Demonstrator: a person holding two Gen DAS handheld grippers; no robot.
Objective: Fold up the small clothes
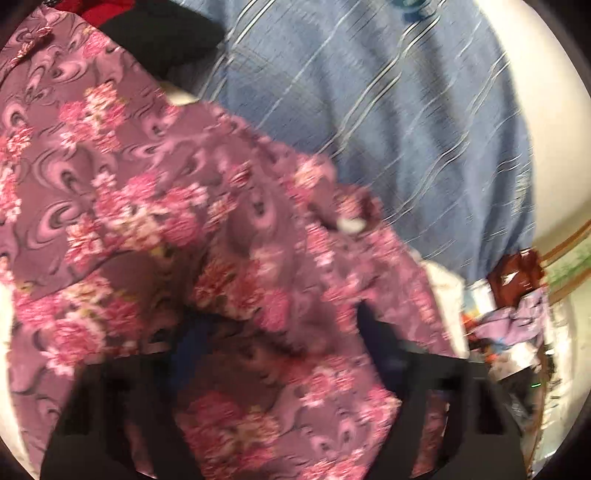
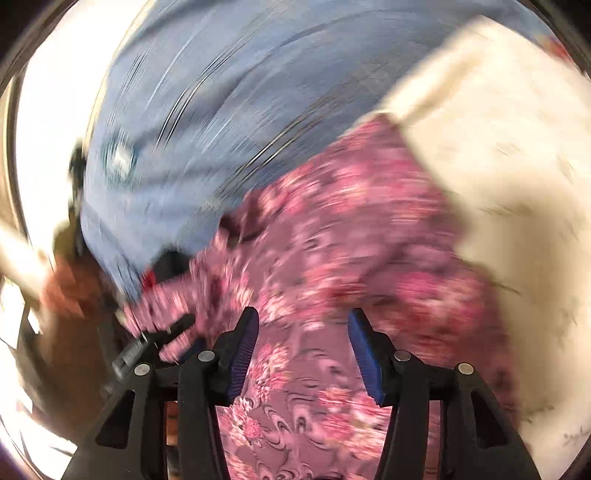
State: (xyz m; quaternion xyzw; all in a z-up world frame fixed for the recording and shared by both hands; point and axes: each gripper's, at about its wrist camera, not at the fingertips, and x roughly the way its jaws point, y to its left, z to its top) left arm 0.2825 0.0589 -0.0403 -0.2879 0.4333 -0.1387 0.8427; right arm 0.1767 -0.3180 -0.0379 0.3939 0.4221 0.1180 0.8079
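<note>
While motion blur smears both views, the mauve garment printed with pink flowers and swirls (image 1: 155,206) fills most of the left wrist view, draped over and between the black arms of the left gripper (image 1: 273,325). The cloth buries the blue fingertips, so I cannot tell whether the jaws are spread or pinching it. Ahead and to the left of this gripper lie a dark black piece of fabric (image 1: 162,33) and a patch of red fabric (image 1: 103,11). Ahead and to the right sits a large blue cloth with thin white stripes (image 1: 388,110).

In the right wrist view, the right gripper (image 2: 303,347) stands spread wide, its ribbed blue pads (image 2: 243,354) well apart with nothing between them. The same flowered garment (image 2: 332,258) lies directly under and ahead of it. Ahead to the left is the striped blue cloth (image 2: 221,92); to the right, a cream-white surface (image 2: 498,147) lies beside the garment.
</note>
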